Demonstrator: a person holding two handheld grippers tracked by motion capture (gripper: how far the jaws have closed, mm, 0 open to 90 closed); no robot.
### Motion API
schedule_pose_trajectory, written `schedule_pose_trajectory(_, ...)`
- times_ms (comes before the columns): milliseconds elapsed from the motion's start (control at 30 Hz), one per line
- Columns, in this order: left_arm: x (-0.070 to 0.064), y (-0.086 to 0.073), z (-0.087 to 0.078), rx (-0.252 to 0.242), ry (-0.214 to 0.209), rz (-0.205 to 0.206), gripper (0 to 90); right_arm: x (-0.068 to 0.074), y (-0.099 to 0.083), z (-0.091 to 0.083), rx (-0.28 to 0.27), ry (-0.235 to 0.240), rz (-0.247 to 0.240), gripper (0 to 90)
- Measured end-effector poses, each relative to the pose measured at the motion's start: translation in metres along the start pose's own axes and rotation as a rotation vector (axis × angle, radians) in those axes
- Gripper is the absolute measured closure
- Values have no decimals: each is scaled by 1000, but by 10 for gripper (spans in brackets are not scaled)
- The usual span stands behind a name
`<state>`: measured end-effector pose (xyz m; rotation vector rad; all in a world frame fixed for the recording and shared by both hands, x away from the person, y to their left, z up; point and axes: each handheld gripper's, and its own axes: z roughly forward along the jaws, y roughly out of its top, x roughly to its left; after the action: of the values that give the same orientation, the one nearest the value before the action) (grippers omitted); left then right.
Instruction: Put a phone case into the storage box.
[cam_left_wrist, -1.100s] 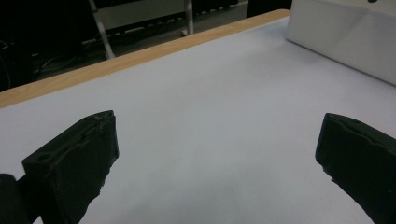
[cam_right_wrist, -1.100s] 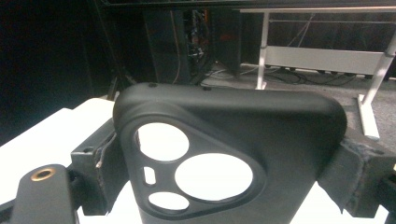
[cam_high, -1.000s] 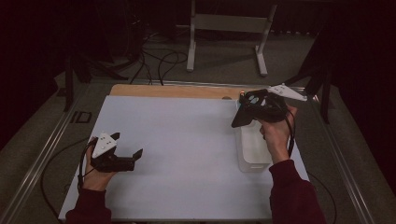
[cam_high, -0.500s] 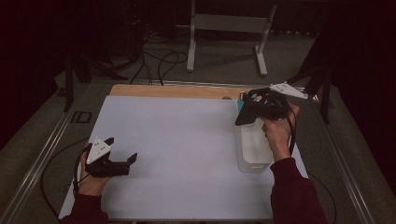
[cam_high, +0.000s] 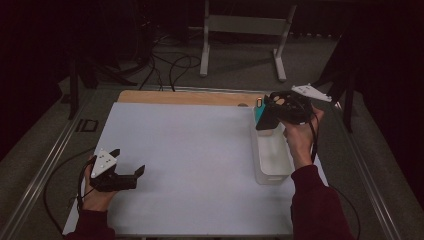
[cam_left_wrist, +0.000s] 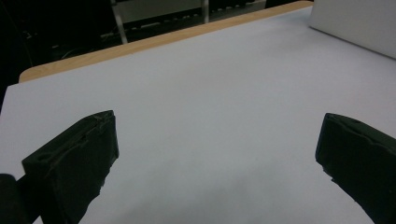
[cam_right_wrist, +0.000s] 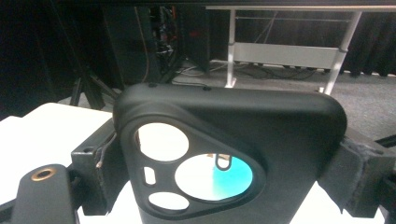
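Black moulded plastic, stiff and smooth by the look of it, makes up the case (cam_right_wrist: 229, 154) clamped between the jaws of your right gripper (cam_high: 267, 117); in the right gripper view it stands broadside, with a rounded three-cornered cut-out frame pierced by several openings, through which something white and teal shows behind. From the high view, the item hangs above the far end of the clear plastic bin (cam_high: 272, 160), which sits along the right side of the desk (cam_high: 190, 150), and a teal edge is visible at the gripper. Judgement: the piece is light and rigid, unlikely to deform, but its smooth shell may slip if pressure slackens; the thin webs around the cut-outs are the weak points, so hold across the solid side edges, as the jaws now do, not on the frame. Whether it touches the bin rim cannot be told. Your left gripper (cam_high: 127, 175) rests low at the near left of the desk, well apart from the bin, its jaws spread wide with nothing but the white desk surface between them. The wooden strip at the far desk edge (cam_left_wrist: 140, 44) lies bare.
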<state>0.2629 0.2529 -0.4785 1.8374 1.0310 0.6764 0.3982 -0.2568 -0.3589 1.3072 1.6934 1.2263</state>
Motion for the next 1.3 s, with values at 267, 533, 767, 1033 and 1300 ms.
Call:
schedule_pose_trajectory(267, -2, -3, 3, 5, 5, 5, 0, -5, -2, 10, 14, -37, 1, 137)
schedule_pose_trajectory(533, -4, -3, 5, 8, 4, 7, 0, -7, -6, 21, 34, -83, 1, 137)
schedule_pose_trajectory(767, -5, -3, 6, 12, -2, 7, 0, -8, -14, 41, 86, -114, -5, 136)
schedule_pose_trajectory(1033, -5, -3, 5, 2, -8, 2, 0, -7, -26, 63, 152, -134, -1, 133)
schedule_pose_trajectory(1300, -2, -1, 3, -17, -24, -21, 0, -4, -36, 77, 197, -159, 0, 129)
